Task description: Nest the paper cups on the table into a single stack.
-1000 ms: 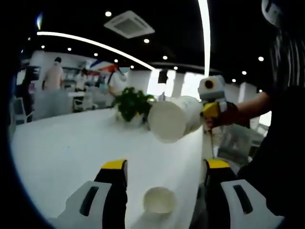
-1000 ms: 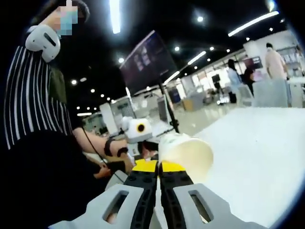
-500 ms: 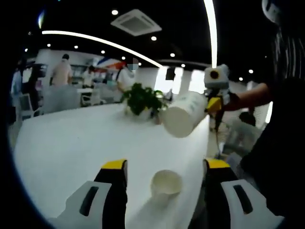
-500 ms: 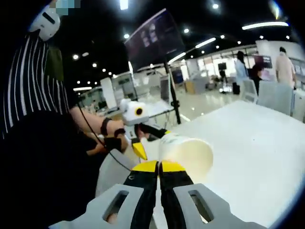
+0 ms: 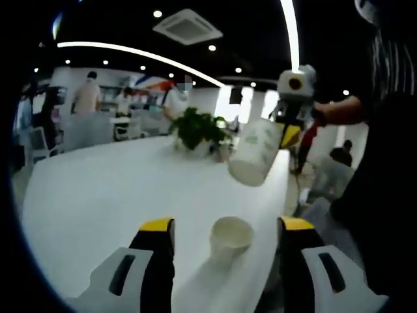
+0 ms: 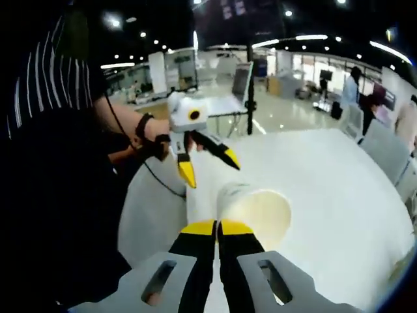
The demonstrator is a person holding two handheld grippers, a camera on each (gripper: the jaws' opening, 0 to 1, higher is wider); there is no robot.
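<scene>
In the left gripper view, the left gripper (image 5: 225,242) points across a white table (image 5: 98,195) with its 2 jaws spread wide. A paper cup (image 5: 230,238) stands upright on the table between them, mouth up, touching neither jaw. Farther off and to the right, the right gripper (image 5: 287,134) hangs above the table's right edge, pinching a second cup (image 5: 255,152) by its rim. That cup is tilted, its closed base turned down toward the table, and it sits higher than the standing cup and beyond it. A potted plant (image 5: 199,130) stands at the far side of the table, and people stand in the room behind it.

In the right gripper view, the right gripper (image 6: 217,229) has its 2 jaws pressed together on the wall of the held cup (image 6: 254,207), whose open mouth faces the camera. Beyond it, to the left, the left gripper (image 6: 207,164) is in the air with its yellow-tipped jaws apart, held by a hand (image 6: 153,145) coming from a striped sleeve (image 6: 45,98). The table (image 6: 339,195) spreads out to the right.
</scene>
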